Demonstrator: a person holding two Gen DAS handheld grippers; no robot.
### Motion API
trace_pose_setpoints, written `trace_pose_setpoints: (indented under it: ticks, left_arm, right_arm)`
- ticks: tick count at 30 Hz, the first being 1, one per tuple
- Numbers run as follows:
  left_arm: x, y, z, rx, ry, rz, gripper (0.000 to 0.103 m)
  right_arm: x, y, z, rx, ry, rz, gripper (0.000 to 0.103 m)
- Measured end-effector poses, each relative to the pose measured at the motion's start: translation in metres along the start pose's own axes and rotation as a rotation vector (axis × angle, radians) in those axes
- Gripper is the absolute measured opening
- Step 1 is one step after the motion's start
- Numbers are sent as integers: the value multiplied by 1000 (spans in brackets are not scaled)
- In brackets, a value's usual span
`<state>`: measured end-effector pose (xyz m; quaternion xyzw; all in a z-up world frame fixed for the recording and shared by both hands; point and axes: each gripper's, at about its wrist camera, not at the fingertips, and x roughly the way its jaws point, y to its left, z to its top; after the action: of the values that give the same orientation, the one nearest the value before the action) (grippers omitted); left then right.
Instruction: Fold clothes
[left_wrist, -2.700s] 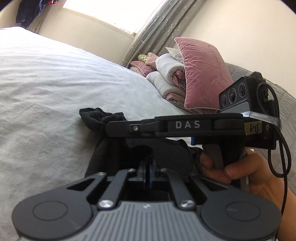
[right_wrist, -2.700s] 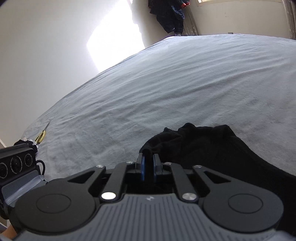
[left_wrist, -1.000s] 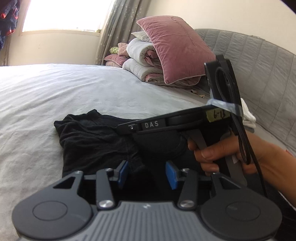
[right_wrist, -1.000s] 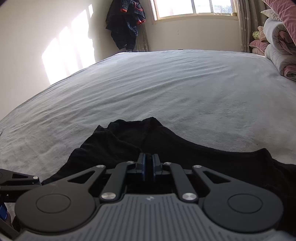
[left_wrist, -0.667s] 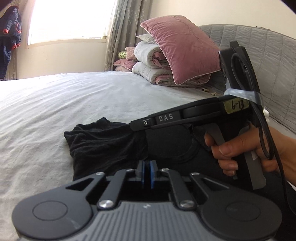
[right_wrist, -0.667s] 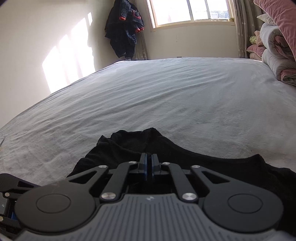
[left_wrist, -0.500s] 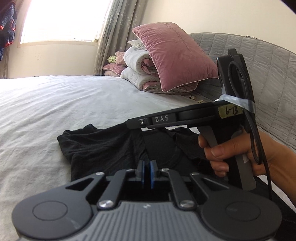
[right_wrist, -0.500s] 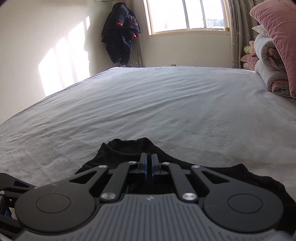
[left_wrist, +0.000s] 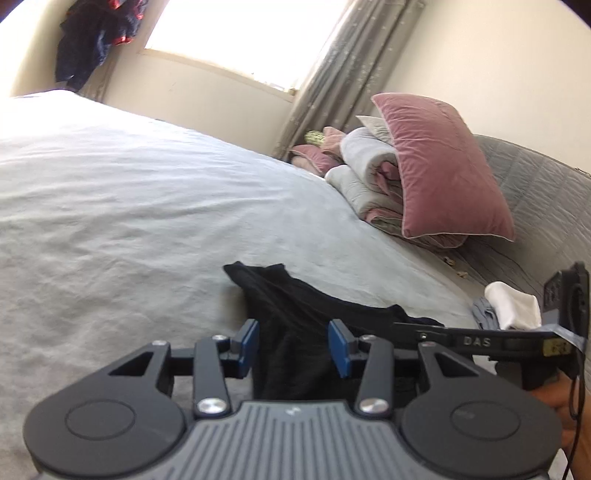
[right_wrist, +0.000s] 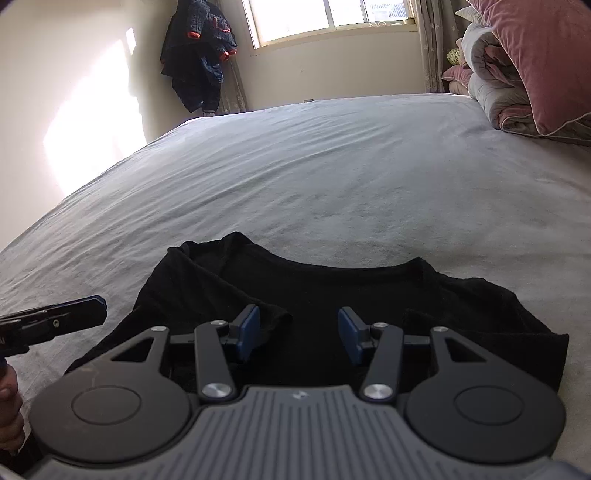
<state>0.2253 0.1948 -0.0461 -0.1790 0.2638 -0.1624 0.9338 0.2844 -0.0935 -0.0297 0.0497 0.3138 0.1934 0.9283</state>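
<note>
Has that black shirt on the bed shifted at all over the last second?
Yes. In the right wrist view the black shirt now lies spread wider across the grey bedsheet, its far edge a smooth curve instead of a bunched peak.

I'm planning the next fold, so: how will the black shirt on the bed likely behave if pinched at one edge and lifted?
The black shirt is probably floppy: it lies flat with soft wrinkles and a bunched left shoulder. Lifted by one edge, it would likely drape and drag over the bed sheet. It looks thin, so probably light.
</note>
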Motion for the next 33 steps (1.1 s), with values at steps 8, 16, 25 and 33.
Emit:
trace_pose_setpoints:
  ticks: [8, 16, 25, 33]
  left_arm:
    - [8, 5, -3, 10, 107, 2, 34]
    - [11, -5, -7, 104, 136, 40, 31]
    - [5, 8, -3, 24, 141, -22, 33]
    - [8, 6, -5, 25, 157, -12, 4]
  right_arm:
    - [33, 42, 44, -111, 31, 205, 52]
    - [99, 91, 64, -189, 127, 282, 52]
    - [107, 87, 60, -242, 140, 196, 7]
    - [110, 38, 63, 68, 126, 278, 4]
